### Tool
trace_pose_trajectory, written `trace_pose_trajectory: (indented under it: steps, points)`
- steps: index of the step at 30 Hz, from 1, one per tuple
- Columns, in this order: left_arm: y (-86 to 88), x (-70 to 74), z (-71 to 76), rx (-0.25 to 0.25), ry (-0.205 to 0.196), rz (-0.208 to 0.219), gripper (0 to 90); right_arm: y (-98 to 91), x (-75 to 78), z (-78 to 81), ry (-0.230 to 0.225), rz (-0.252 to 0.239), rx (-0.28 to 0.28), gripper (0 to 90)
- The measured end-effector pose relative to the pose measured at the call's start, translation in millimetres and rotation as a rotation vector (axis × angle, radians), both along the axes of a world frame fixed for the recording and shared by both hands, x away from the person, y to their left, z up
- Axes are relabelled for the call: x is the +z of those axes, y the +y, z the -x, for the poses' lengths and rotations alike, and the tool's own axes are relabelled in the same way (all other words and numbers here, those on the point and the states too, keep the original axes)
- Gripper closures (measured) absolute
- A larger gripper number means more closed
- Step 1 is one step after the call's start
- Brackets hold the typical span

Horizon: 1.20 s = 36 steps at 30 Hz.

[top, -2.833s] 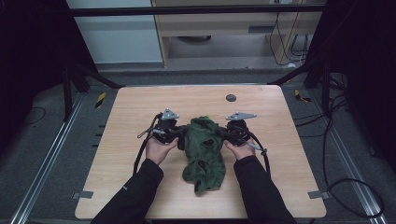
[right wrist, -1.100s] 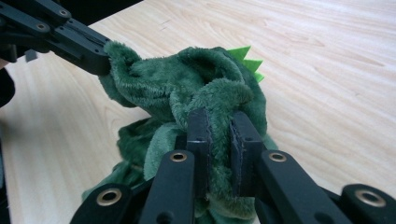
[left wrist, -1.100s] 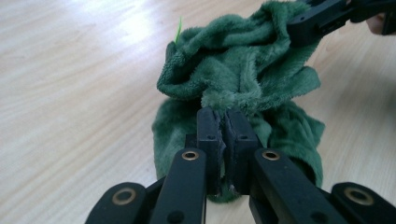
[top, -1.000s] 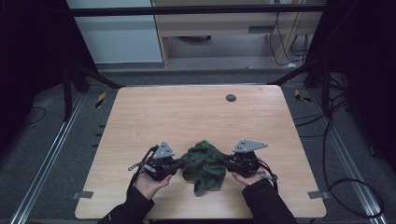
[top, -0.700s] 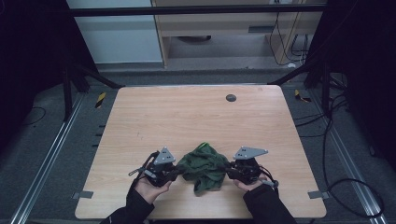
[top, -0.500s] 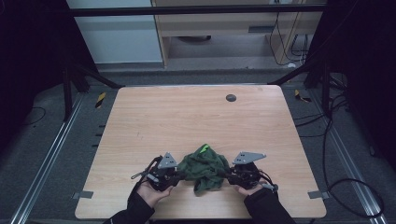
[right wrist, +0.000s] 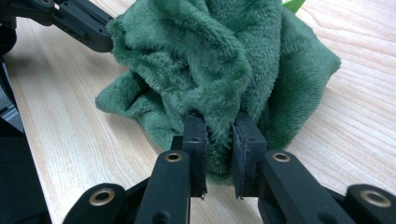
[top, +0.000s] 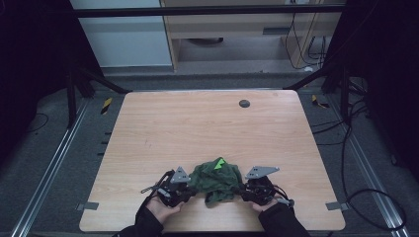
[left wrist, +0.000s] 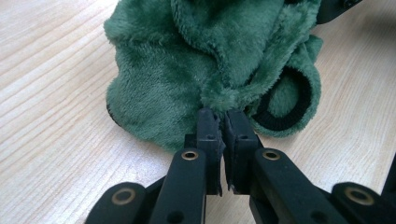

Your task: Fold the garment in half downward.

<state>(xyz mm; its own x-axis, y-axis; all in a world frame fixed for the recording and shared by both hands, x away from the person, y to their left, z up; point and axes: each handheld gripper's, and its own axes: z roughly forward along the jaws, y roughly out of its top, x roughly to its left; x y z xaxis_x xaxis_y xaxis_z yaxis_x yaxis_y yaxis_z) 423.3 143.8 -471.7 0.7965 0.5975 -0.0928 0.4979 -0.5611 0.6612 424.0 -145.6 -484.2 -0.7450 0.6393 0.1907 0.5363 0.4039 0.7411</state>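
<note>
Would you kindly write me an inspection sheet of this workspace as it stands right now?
Surface: light wooden table, bare apart from the items below.
Job's things: green fleece garment bunched in a heap near the table's near edge, with a black-trimmed opening and a bright green tag.
Clutter: small dark round disc near the far edge.
Grippers: left gripper shut on a fold of the garment; right gripper shut on a thicker fold.
Cables: a cable trails from the left gripper; more cables lie on the floor at right.
Surroundings: dark frame poles, grey floor, cabinets beyond the table.
</note>
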Motion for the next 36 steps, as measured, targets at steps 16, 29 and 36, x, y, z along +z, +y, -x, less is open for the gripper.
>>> trace_pose_trajectory:
  steps: [16, 29, 36]
  points:
    - [2.7, 9.8, 3.8, 0.013, -0.042, 0.028, 75.5, -3.5, 4.5, 4.6, -0.003, -0.028, -0.002, 64.6]
    - [13.3, 38.5, -10.6, 0.081, -0.097, 0.091, 65.0, -17.0, 32.7, -3.2, -0.071, -0.126, -0.070, 64.0]
    - [2.5, 41.6, -30.3, 0.088, -0.079, 0.107, 63.5, -10.4, 36.4, -17.5, -0.083, -0.134, -0.092, 66.1]
